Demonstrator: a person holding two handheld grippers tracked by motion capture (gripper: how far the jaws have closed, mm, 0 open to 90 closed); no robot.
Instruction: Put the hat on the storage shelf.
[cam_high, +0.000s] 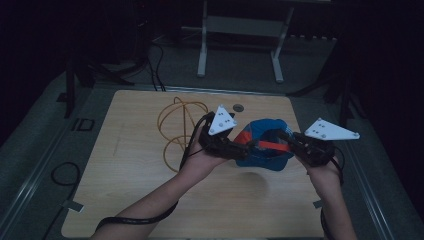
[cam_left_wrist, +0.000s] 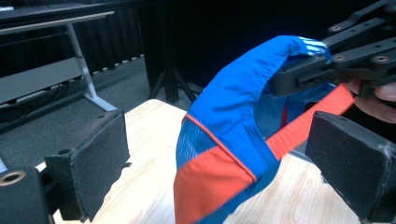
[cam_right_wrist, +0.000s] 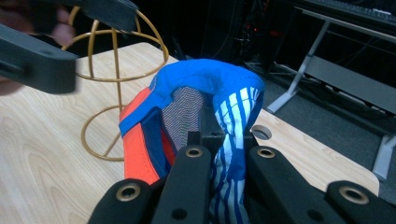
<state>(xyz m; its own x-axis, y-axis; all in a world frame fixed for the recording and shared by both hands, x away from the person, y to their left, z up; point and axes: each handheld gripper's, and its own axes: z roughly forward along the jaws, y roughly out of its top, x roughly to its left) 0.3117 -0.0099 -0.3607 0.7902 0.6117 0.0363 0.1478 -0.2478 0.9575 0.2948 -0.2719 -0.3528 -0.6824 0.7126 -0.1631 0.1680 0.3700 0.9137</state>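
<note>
1. the cap (cam_high: 264, 145) is blue with an orange brim and an orange strap; it hangs in the air above the right half of the table (cam_high: 150, 200), between the two grippers.
2. the right gripper (cam_high: 296, 143) has its jaws pressed together on the cap: in the right gripper view the blue-and-white striped cloth (cam_right_wrist: 231, 140) is bunched between them, with grey mesh lining showing just behind.
3. the left gripper (cam_high: 245, 148) has its jaws spread wide. in the left gripper view the cap's orange brim (cam_left_wrist: 212, 184) and the strap (cam_left_wrist: 308, 123) lie between the two pads, and neither pad presses on the cloth (the strap passes close by the right-hand pad).
4. in that same view the right gripper (cam_left_wrist: 299, 77) is seen from the front, clamped on the upper edge of the cap, with fingertips (cam_left_wrist: 378, 100) of the person's hand behind it.
5. a gold wire stand (cam_high: 180, 127) sits on the table to the left of the left gripper, behind the hand; it has a domed top and a ring base (cam_right_wrist: 100, 135).
6. a small round hole (cam_high: 238, 107) lies in the tabletop near the far edge, just beyond the cap.
</note>
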